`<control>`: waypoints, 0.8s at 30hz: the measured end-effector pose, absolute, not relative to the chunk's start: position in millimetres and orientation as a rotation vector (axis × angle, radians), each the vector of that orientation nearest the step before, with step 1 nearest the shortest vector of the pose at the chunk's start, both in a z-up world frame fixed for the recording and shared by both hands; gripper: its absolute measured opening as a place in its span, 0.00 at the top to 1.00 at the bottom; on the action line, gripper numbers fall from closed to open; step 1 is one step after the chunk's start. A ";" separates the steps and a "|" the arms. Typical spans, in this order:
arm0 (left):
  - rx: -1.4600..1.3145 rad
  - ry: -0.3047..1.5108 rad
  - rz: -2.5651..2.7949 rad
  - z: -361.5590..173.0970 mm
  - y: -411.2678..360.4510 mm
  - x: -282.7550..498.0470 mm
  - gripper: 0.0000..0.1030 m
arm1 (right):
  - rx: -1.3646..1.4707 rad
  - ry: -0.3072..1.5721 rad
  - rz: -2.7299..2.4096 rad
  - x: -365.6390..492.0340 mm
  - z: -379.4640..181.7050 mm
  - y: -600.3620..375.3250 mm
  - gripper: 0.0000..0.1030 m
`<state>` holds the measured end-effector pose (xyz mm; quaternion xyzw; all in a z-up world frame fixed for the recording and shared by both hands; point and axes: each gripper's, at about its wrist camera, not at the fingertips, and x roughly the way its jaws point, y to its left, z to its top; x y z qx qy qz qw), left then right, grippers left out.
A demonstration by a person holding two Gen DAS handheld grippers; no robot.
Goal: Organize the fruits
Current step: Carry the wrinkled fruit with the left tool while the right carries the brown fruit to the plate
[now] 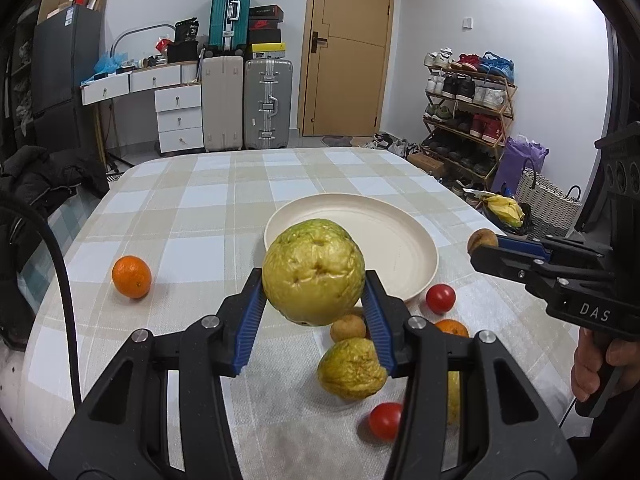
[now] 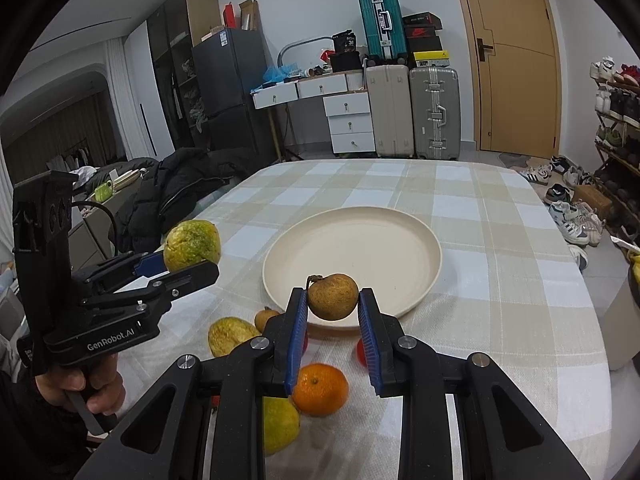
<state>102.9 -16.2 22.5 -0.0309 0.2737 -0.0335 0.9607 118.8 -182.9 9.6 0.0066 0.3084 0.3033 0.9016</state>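
Observation:
My left gripper (image 1: pixel 314 284) is shut on a big wrinkled yellow-green fruit (image 1: pixel 314 270), held above the table in front of the cream plate (image 1: pixel 404 276). My right gripper (image 2: pixel 333 300) is shut on a small brown fruit (image 2: pixel 333 297), lifted over the near rim of the plate (image 2: pixel 400 304). The plate holds nothing. On the checked cloth lie a second yellow-green fruit (image 1: pixel 352 368), a brown fruit (image 1: pixel 347 328), two red tomatoes (image 1: pixel 440 298) (image 1: pixel 385 420), an orange (image 1: pixel 131 277) at the left and another orange (image 2: pixel 320 389) near me.
The table's left edge borders a black jacket (image 2: pixel 180 188). A third yellow-green fruit (image 2: pixel 278 424) lies under my right gripper. Suitcases, a drawer unit and a shoe rack (image 1: pixel 468 112) stand beyond the table. A hand (image 2: pixel 80 388) holds the left gripper's handle.

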 end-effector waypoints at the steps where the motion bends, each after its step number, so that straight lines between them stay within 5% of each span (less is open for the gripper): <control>1: -0.063 0.551 -0.070 23.9 -16.8 104.5 0.56 | 0.019 0.637 0.628 120.8 10.8 -182.4 0.74; 24: -0.069 0.587 -0.074 7.6 -22.7 166.1 0.56 | 0.126 0.696 0.601 172.0 3.3 -177.3 0.74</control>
